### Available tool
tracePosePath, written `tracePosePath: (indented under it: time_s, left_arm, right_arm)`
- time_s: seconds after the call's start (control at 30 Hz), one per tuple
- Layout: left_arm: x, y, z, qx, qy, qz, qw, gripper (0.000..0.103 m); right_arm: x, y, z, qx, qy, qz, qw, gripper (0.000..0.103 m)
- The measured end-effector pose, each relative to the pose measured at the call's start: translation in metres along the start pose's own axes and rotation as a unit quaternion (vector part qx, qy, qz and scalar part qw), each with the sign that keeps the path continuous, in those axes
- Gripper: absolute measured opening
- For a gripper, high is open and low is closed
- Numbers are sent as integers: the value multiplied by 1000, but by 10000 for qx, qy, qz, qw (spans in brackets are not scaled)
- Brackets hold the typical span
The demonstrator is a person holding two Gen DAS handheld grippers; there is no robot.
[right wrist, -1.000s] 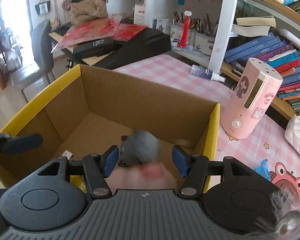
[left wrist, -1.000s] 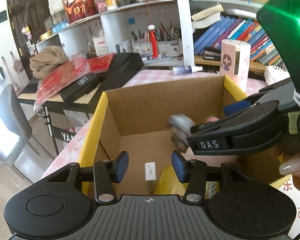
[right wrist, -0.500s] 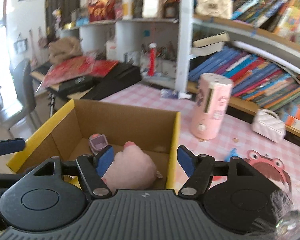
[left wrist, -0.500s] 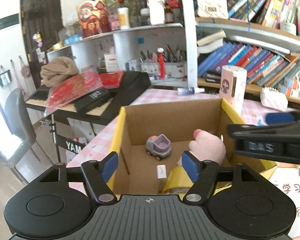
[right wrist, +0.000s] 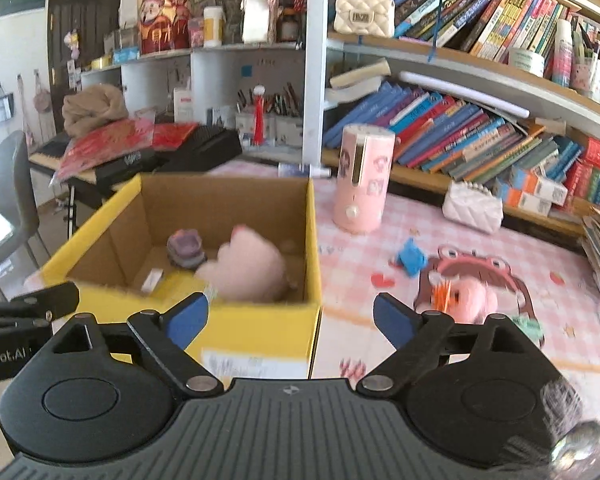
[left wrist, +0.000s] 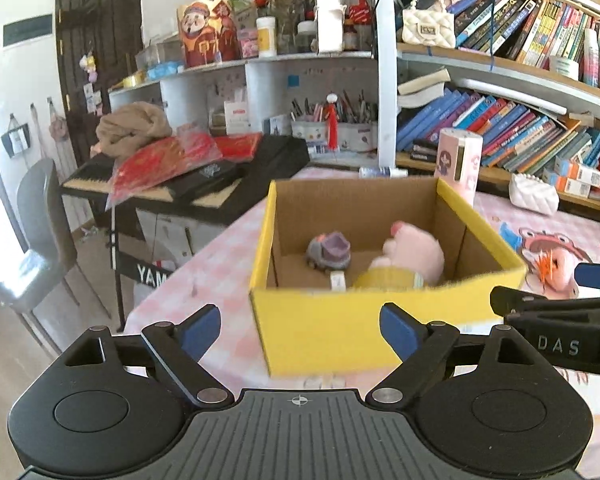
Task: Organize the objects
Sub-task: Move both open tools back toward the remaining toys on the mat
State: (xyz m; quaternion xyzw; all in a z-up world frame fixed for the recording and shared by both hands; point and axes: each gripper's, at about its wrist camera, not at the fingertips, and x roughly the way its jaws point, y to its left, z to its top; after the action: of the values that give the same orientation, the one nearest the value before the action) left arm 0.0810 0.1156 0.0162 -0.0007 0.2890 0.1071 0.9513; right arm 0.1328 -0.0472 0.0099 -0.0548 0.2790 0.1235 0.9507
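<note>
Yellow cardboard box (left wrist: pixel 364 332) sits on the pink checked table (right wrist: pixel 380 344), open top. Inside: grey-purple toy car (left wrist: pixel 327 251) at the far left of the floor, pink plush toy (left wrist: pixel 414 254) to its right against the right wall, yellow tape roll (left wrist: pixel 384 280) at the near wall just in front of the plush, small white tag (left wrist: pixel 337 280) left of the roll.

Left gripper (left wrist: pixel 300 332) is released, jaws opening, blue pads wide apart, nothing between them; it sits near side of the box, outside it. Right gripper (right wrist: pixel 290 320) likewise released, jaws opening, empty, near the box's near right corner.

On the table right of the box: small pink fuzzy toy with orange tuft (right wrist: pixel 466 296) on the frog print, blue scrap (right wrist: pixel 411 258) further back, pink cylinder device (right wrist: pixel 362 178) upright beyond the box's far right corner, white quilted purse (right wrist: pixel 474 206) by the lower bookshelf. Black keyboard with red bags (left wrist: pixel 172 160) far left.
</note>
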Motion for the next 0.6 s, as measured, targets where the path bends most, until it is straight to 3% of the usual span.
tracePosePath:
  time_s: [0.33,0.6]
  left_arm:
    - [-27,18,-40,-114,423,-6,9990,91]
    - [-43,13,-65,-2,672,-238,9975,95]
  right_arm:
    - [-36,24,-46,-210,289,-107,9993,93]
    - [-59,26,-75,-133,502,-188,9985,96]
